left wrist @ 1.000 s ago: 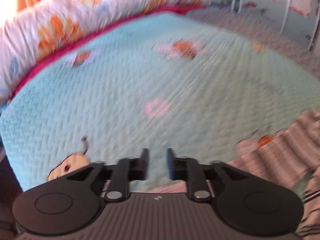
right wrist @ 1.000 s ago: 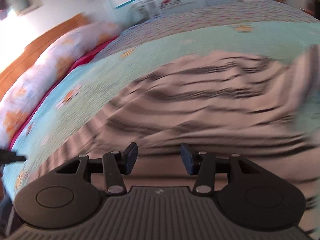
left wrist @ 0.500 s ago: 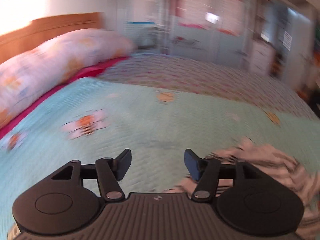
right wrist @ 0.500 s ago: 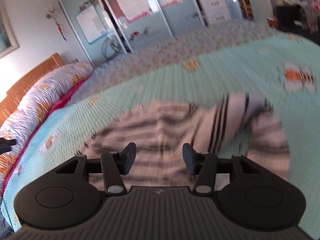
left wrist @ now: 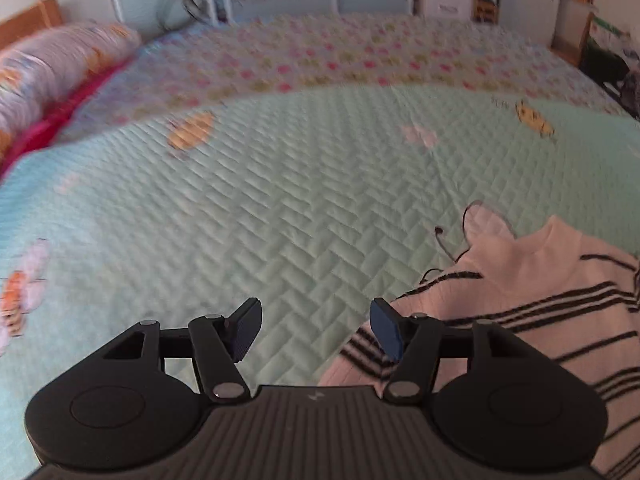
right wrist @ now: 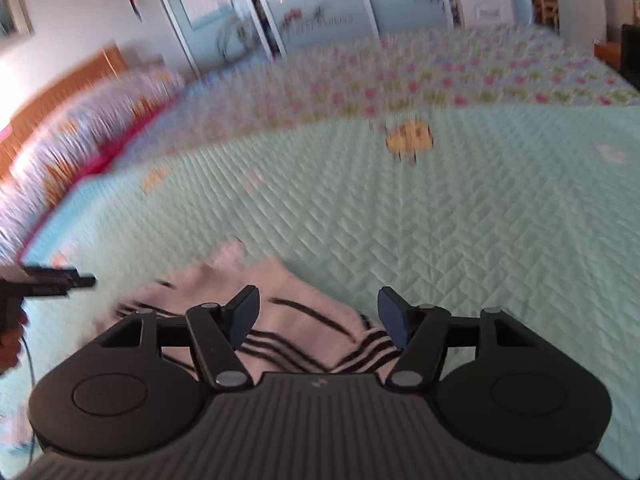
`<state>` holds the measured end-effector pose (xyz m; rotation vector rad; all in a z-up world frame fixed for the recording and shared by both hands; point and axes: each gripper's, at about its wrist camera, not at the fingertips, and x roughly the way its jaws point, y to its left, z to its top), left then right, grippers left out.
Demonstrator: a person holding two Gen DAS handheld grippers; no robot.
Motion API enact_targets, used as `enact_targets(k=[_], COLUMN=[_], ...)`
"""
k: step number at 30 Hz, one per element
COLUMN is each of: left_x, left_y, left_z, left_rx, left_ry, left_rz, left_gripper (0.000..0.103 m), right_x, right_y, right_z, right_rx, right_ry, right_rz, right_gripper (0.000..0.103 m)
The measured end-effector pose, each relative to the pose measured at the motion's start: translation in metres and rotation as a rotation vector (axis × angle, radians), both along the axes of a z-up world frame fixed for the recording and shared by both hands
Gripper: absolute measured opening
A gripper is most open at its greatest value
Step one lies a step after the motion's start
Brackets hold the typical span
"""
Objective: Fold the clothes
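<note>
The striped sweater is a soft pale pink knit crossed by groups of thin black bands. It lies rumpled on the quilted bedspread, at the lower right of the left wrist view and in the lower centre of the right wrist view. Its upper edge rises in a rounded, plain pink fold, and a thin dark cord trails off that edge onto the quilt.

The bedspread is mint green, stitched in a raised herringbone pattern, with small bee and flower motifs scattered over it. Beyond it lies a second cover printed with small pink and green marks. A long floral pillow runs along the left margin against a wooden headboard; a pink strip borders the pillow.

The left gripper hangs above the quilt with its jaws well apart and nothing between them; its right finger overlaps the sweater's edge in the view, but contact cannot be confirmed. The right gripper is over the sweater, its jaws opening, the pads pressing on nothing; the knit shows through the gap beneath. The left gripper's dark tip enters the right wrist view from the left edge.

Open quilt extends ahead and to the left of the sweater. The room's far wall carries pale blue cabinet doors.
</note>
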<state>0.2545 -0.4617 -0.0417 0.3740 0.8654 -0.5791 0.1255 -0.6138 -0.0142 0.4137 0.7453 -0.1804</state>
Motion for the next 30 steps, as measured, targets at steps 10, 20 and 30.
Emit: enact_targets(k=[10, 20, 30], left_x=[0.023, 0.01, -0.045], left_y=[-0.01, -0.017, -0.017], left_z=[-0.025, -0.038, -0.034], left_rx=[-0.105, -0.119, -0.098], left_ry=[0.099, 0.194, 0.071], left_rz=[-0.075, -0.218, -0.261], left_gripper=[0.062, 0.061, 0.018], right_x=[0.047, 0.04, 0.029], right_y=[-0.012, -0.022, 0.016], right_z=[-0.058, -0.068, -0.061], right_rx=[0.112, 0.19, -0.024], right_ry=[0.066, 0.064, 0.073], right_rz=[0.079, 0.116, 0.148], right_gripper=[0.066, 0.066, 0.01])
